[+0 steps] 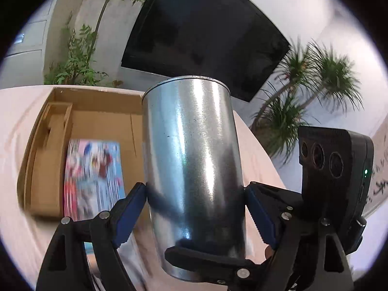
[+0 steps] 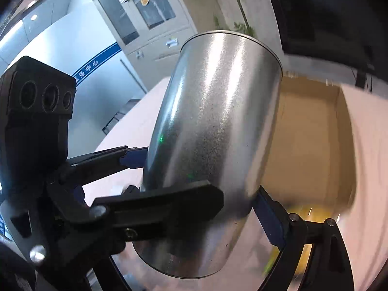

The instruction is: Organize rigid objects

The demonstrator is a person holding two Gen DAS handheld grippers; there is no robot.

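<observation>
Pale pink cloth covers the bench [image 1: 14, 126], which carries an open cardboard box [image 1: 80, 126]; behind it stand a dark screen [image 1: 203, 36], leafy plants [image 1: 75, 55] and a spiky palm [image 1: 312, 77]. A steel can [image 1: 191, 169] fills the middle of both views, raised off the bench and tilted, in front of the box. The left tool [image 1: 195, 208] clamps its blue pads on the can's lower sides, and the right tool [image 2: 198, 194] grips the same can, one pad to its right and another finger lying across its front. Only the left view shows a colourful book [image 1: 94, 174] lying inside the box at its near end, and a cardboard insert along the box's left wall. Only the right view shows a grey glass-door cabinet [image 2: 143, 17] and a wall with a blue stripe. There the box interior is smeared by blur, and something yellow at its near edge cannot be made out. The can's far end is hidden in both views.
</observation>
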